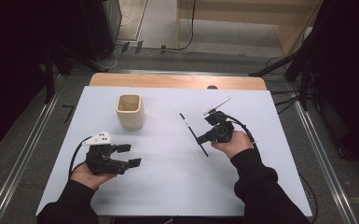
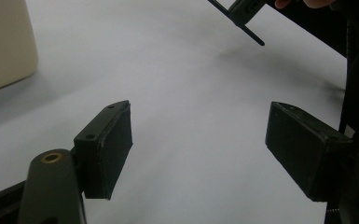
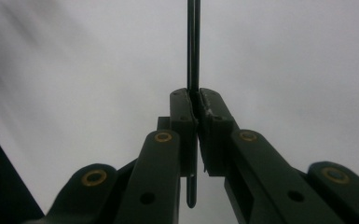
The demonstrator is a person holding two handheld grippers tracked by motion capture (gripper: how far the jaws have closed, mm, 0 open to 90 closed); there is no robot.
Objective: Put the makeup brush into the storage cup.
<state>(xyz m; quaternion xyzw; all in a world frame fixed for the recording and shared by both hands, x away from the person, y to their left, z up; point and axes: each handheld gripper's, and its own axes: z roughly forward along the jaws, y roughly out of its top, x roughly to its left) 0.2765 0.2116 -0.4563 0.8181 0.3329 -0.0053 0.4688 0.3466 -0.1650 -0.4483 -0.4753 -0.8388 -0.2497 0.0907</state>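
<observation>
A thin black stick [image 1: 192,132] is held level just above the white table sheet, right of the middle. My right gripper [image 1: 200,138] is shut on it near its nearer half. In the right gripper view the jaws press together on the stick [image 3: 193,46], which runs straight up and away from my right gripper [image 3: 195,100], with a short end hanging below. My left gripper [image 1: 131,155] rests at the front left, open, with nothing between its pads [image 2: 114,140]. The left gripper view also catches the stick [image 2: 253,36] at the top.
A beige square cup [image 1: 130,112] stands upright on the white sheet [image 1: 168,177] at the back left; it also shows as the cup [image 2: 4,42] in the left gripper view. A wooden table edge [image 1: 168,80] runs along the back. Metal rails flank the table.
</observation>
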